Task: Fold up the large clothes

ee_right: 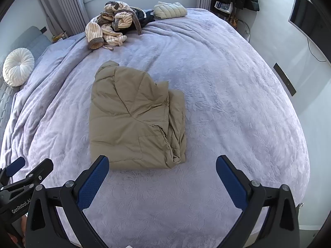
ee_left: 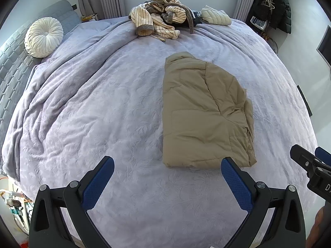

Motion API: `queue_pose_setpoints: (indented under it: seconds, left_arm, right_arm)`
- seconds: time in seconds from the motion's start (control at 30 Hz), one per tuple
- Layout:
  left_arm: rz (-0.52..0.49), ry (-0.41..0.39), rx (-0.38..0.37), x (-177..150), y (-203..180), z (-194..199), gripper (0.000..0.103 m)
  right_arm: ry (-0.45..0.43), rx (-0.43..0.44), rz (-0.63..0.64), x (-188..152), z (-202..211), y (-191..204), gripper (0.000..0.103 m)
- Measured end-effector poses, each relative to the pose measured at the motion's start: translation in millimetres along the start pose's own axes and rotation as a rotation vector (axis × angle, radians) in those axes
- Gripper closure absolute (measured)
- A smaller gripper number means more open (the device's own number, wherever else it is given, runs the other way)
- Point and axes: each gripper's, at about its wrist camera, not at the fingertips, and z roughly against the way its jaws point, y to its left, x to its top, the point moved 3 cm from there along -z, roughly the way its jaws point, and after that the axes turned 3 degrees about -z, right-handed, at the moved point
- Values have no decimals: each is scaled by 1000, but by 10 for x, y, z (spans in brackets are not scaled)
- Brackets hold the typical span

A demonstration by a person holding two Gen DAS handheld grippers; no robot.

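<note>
Both tools hang above the near edge of the bed, holding nothing: the left tool has its blue pads spread wide apart, and the right tool is just as widely parted. Between them, on the lavender bedspread, lies the tan padded jacket, already folded into a compact, roughly rectangular bundle with its collar end pointing far and its thick hem end near. Its right side looks looser, with layered edges bunched along that flank.

This garment appears finished or nearly so. If a last tidy is wanted, the loose right edge is the place: pinch the stacked layers together low down, tuck them under, and press lightly so the padding does not spring back open. Otherwise the sensible move is to carry the bundle off to the side, gripping both near corners through all layers at once so it keeps its shape.

At the far end sits a tangled striped robe over some dark clothing, probably next, with a cream quilted garment already folded beside it. A round white cushion rests at far left.
</note>
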Motion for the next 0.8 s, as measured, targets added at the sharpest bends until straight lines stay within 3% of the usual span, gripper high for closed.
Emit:
queue_pose_setpoints:
  seconds: [0.8]
  left_arm:
    - [-7, -4, 4, 25, -32, -10, 0]
  right_arm:
    - [1, -1, 2, 25, -5, -33, 0]
